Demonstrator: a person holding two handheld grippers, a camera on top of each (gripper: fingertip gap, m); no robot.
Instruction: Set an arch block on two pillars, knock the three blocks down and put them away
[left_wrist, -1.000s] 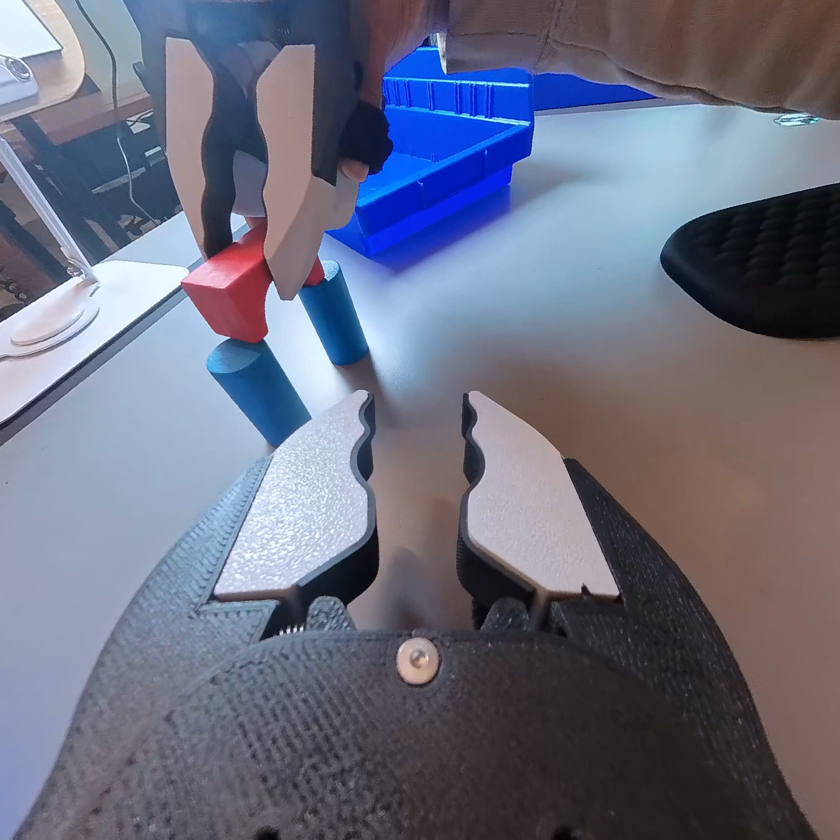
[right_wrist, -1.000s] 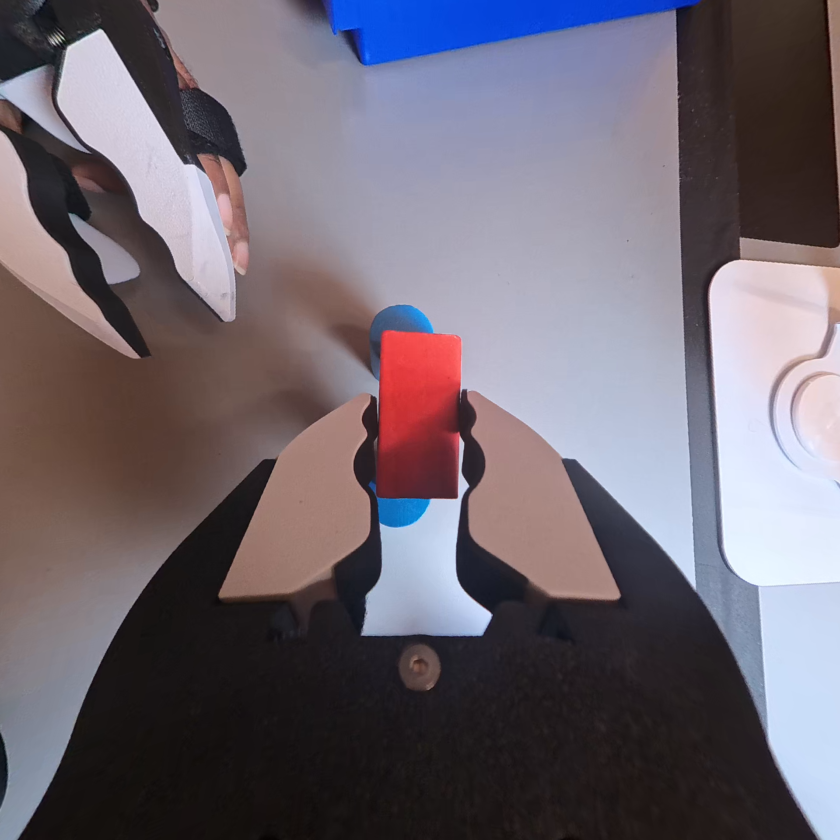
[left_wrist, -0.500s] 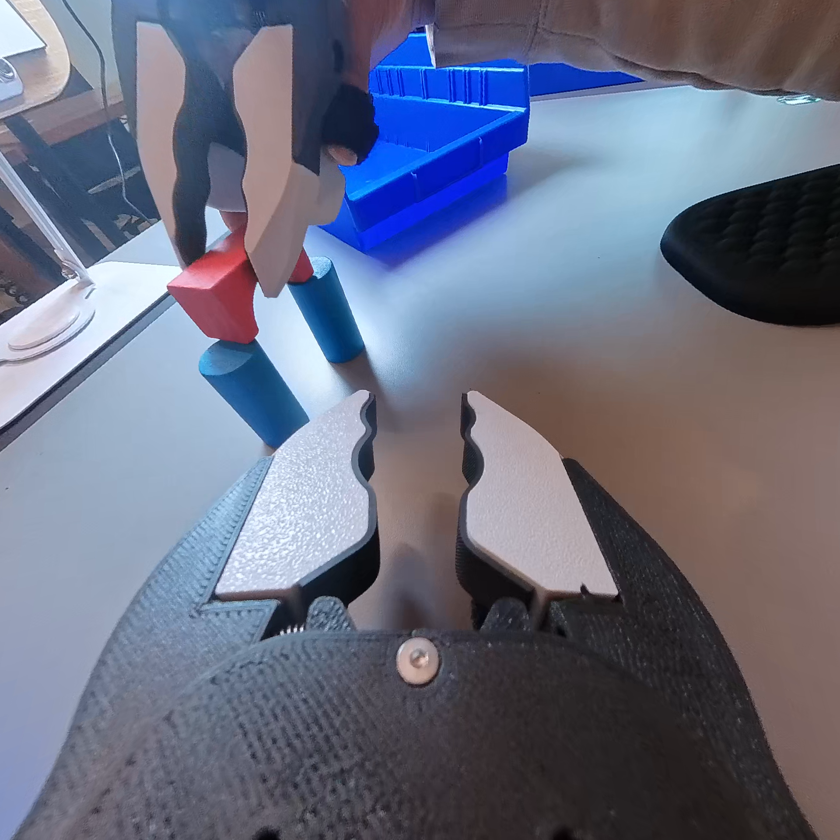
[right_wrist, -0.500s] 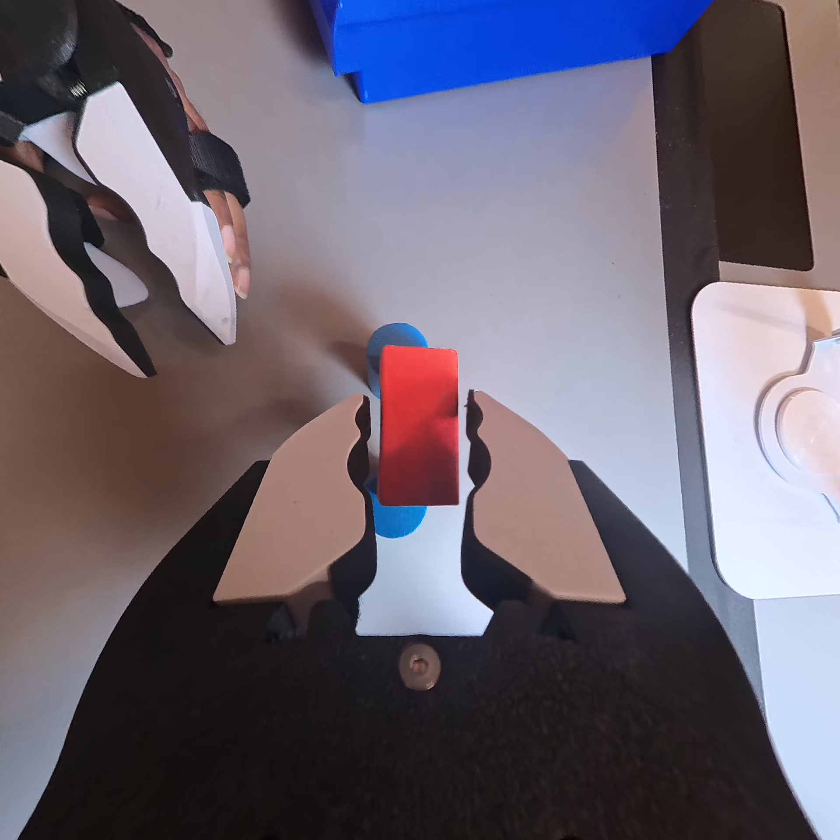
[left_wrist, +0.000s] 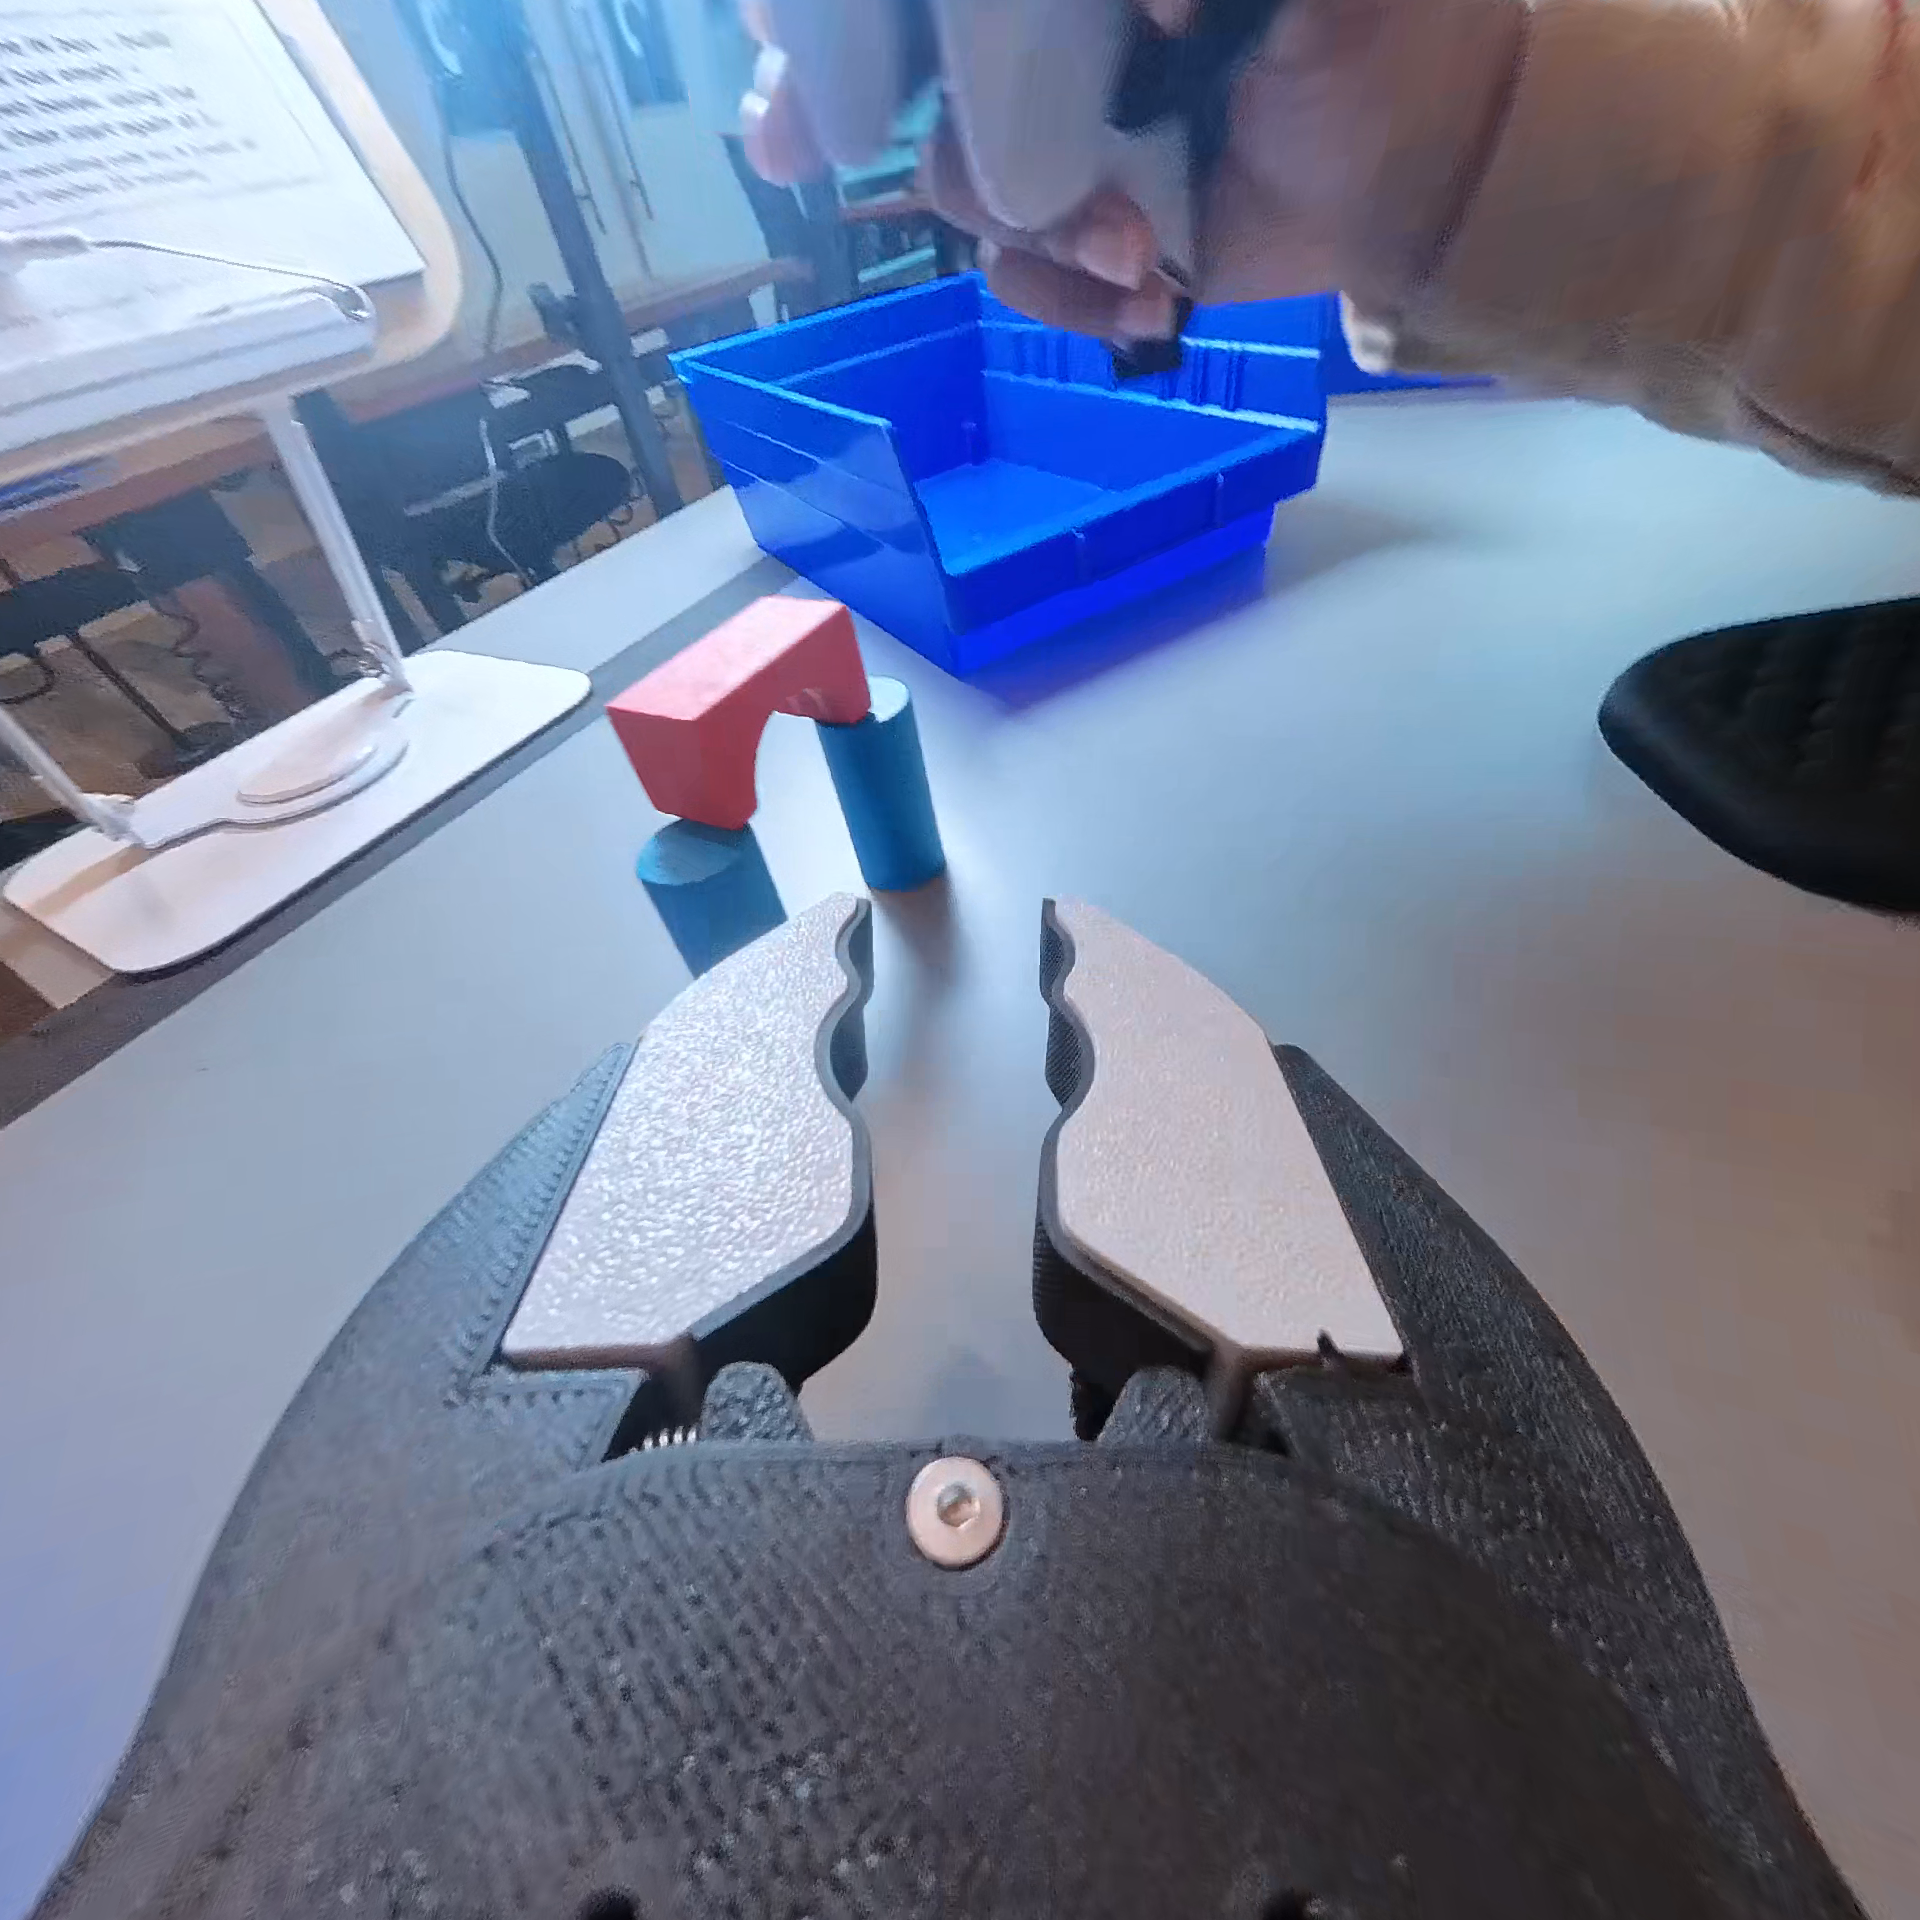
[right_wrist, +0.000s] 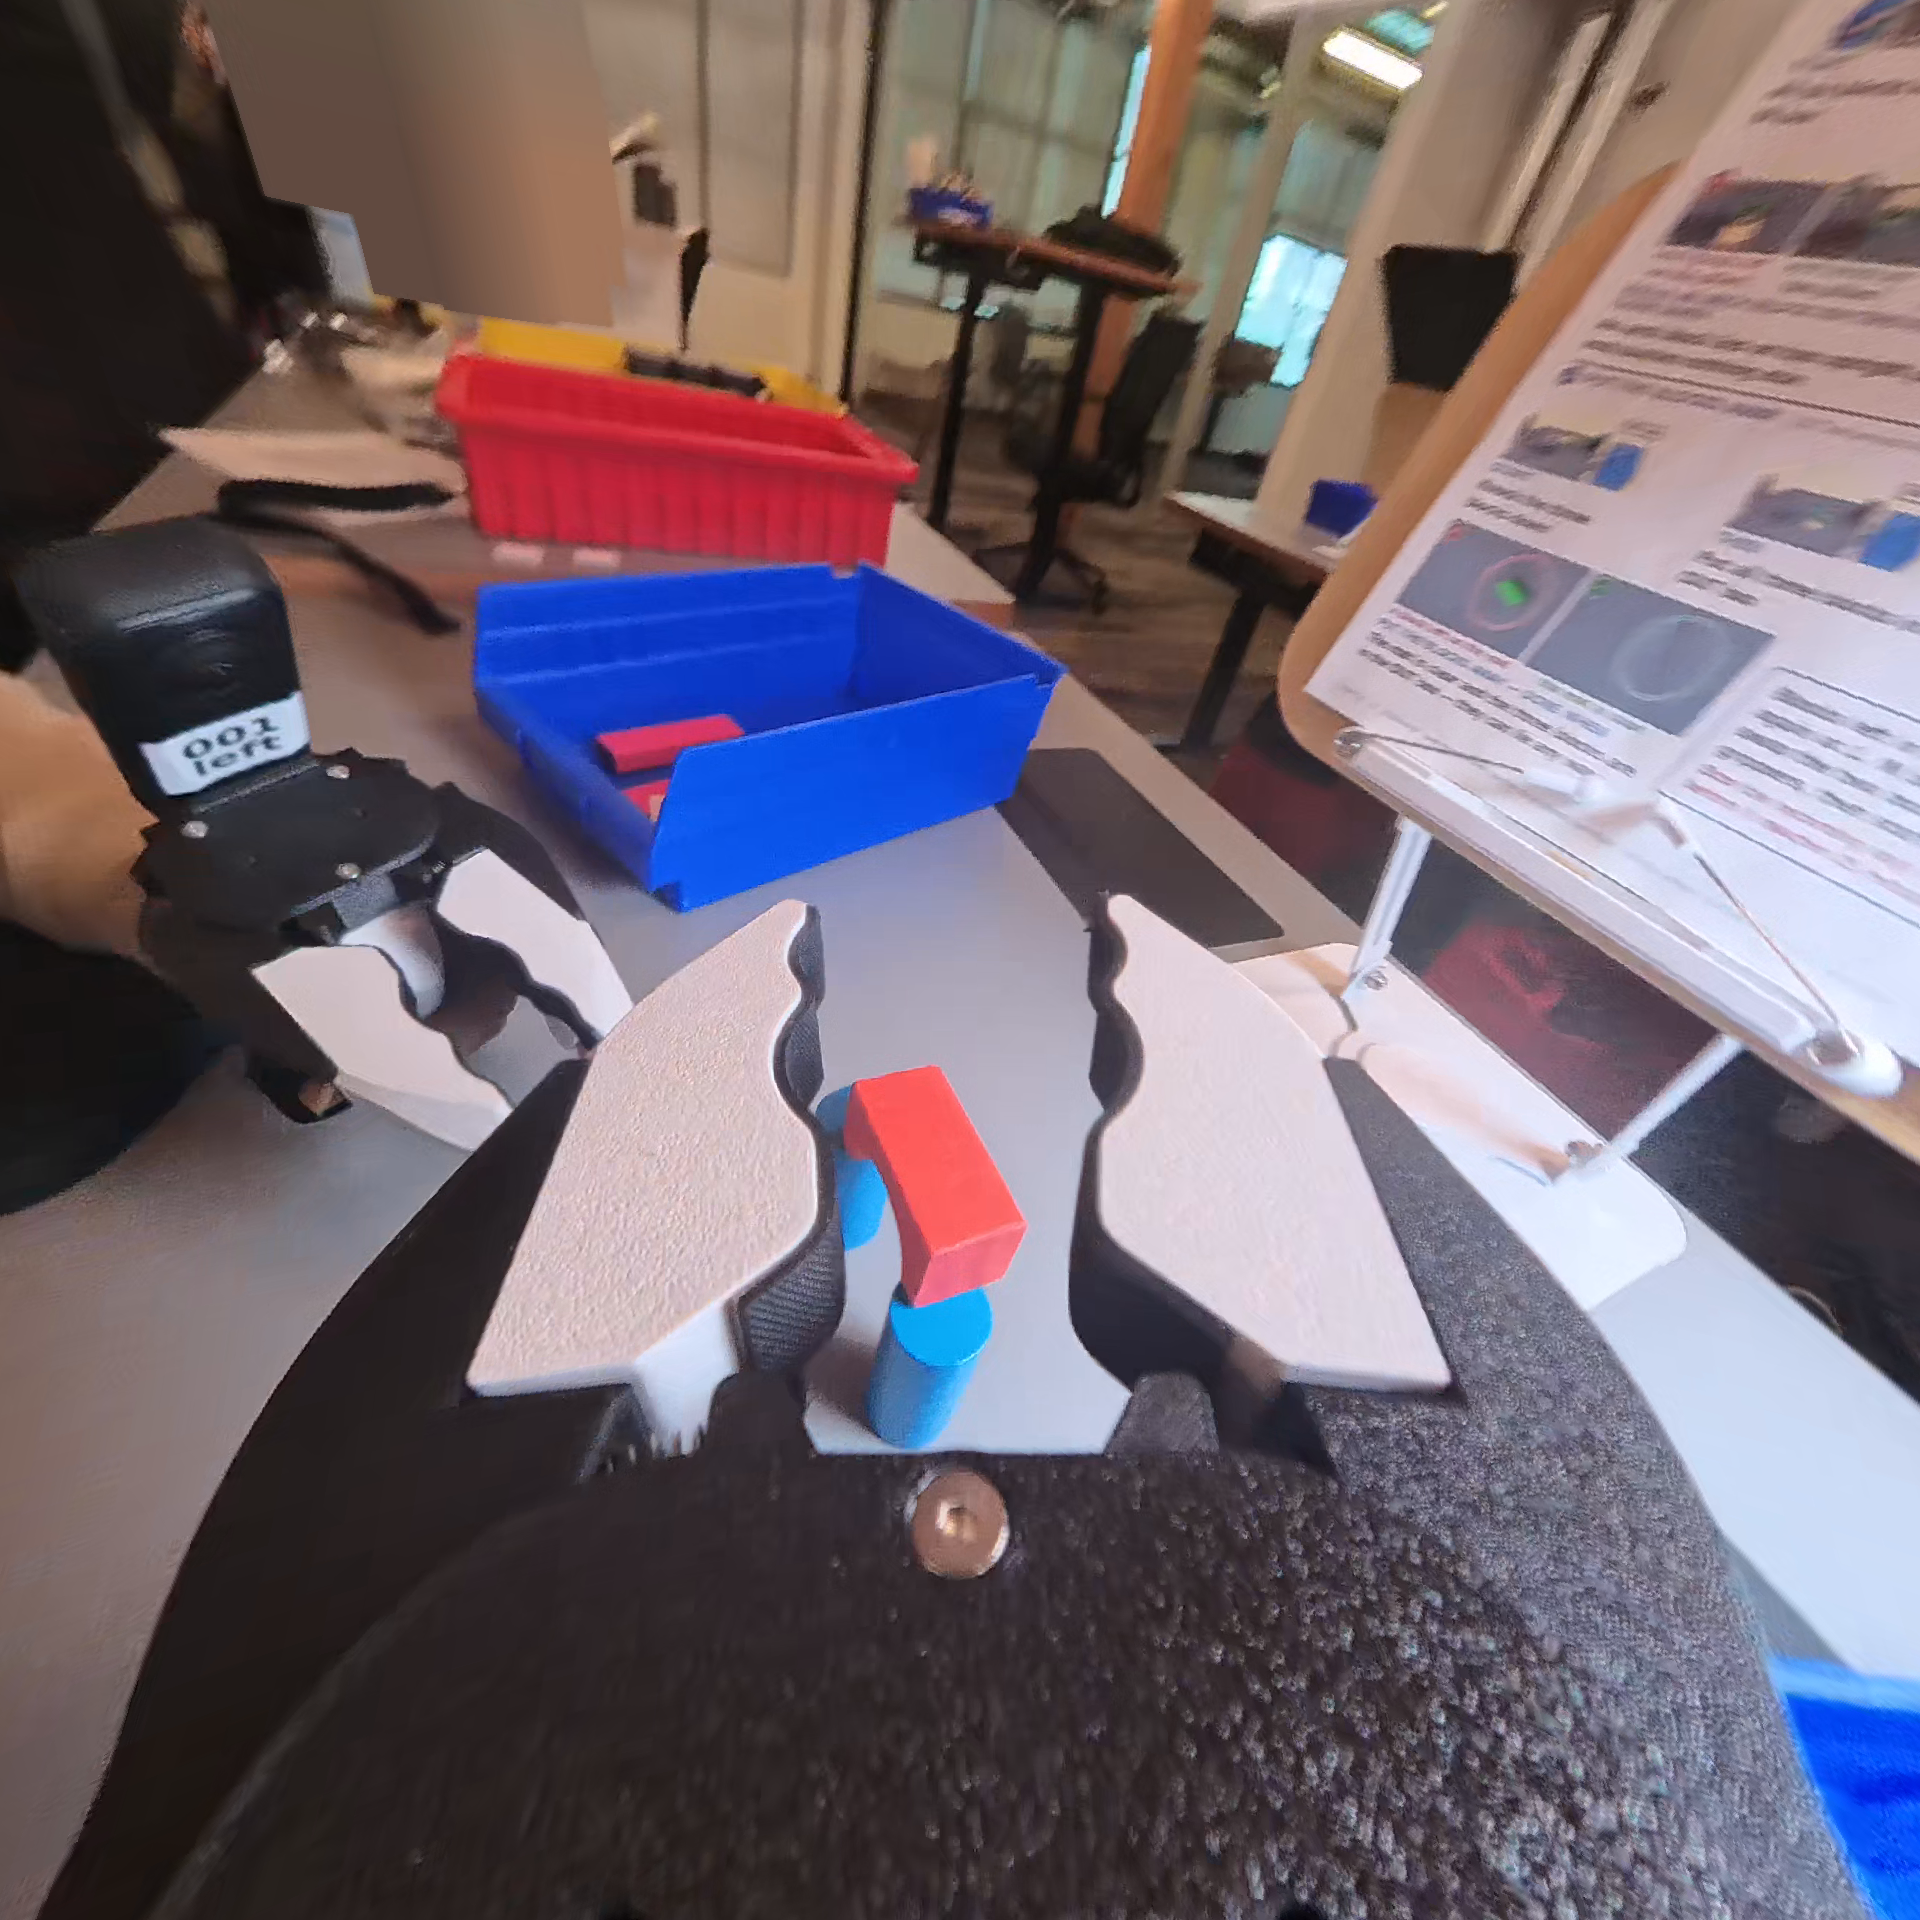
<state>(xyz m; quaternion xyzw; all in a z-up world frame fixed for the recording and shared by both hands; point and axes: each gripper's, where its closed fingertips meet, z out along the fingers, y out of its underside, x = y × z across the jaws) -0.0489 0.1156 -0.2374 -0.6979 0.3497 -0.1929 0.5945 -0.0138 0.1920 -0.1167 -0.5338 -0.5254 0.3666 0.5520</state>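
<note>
A red arch block (left_wrist: 743, 717) rests across two upright blue cylinder pillars, one near (left_wrist: 707, 899) and one far (left_wrist: 881, 795). My left gripper (left_wrist: 956, 914) is open and empty, low over the table just short of the pillars. My right gripper (right_wrist: 956, 925) is open and empty, raised above and behind the arch (right_wrist: 930, 1184), which shows between its fingers with both pillars (right_wrist: 930, 1361) under it. The left gripper (right_wrist: 488, 997) also shows at the left of the right wrist view. In the left wrist view only a blurred hand (left_wrist: 1143, 156) shows at the top.
A blue bin (right_wrist: 831, 769) stands behind the arch with red blocks (right_wrist: 665, 743) in it. A red bin (right_wrist: 665, 468) is farther back. A white document stand (left_wrist: 260, 790) is beside the arch. A black pad (left_wrist: 1787, 748) lies at the right. The grippers' ends are close to 15 centimeters from one another.
My right gripper has opened, let go of the red arch and lifted up and away. The arch stays on the two pillars. My left gripper has barely moved.
</note>
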